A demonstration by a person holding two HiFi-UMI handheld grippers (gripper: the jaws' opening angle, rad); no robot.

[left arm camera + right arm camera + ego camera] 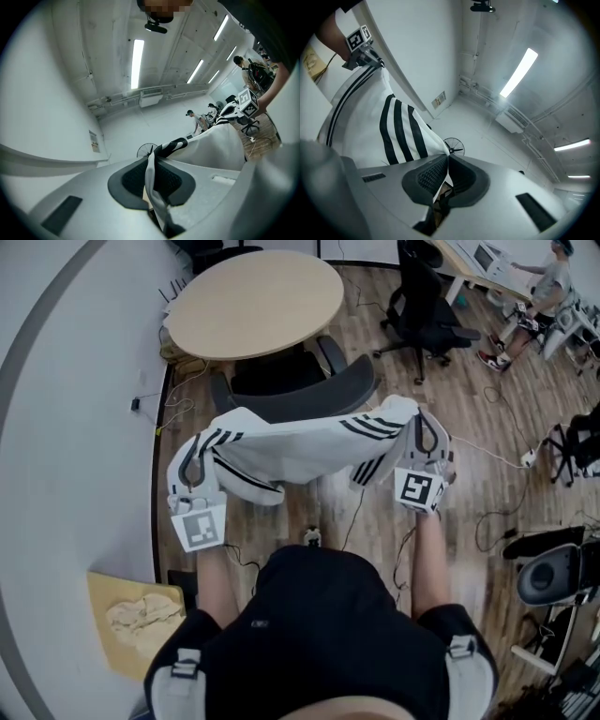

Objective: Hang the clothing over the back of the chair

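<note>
A white garment with black stripes (291, 448) is stretched between both grippers, held up just in front of a black office chair (298, 397) whose curved back lies beneath its far edge. My left gripper (192, 474) is shut on the garment's left end; in the left gripper view the cloth (154, 183) is pinched between the pads. On the right end my right gripper (429, 439) is shut too, and the striped cloth (401, 126) runs from its jaws in the right gripper view. Both grippers point upward toward the ceiling.
A round wooden table (255, 302) stands beyond the chair. Another black office chair (424, 313) is at the back right, with a seated person (534, 296) farther off. Cables run over the wood floor (487, 437). A tan board with crumpled cloth (131, 615) lies at the lower left.
</note>
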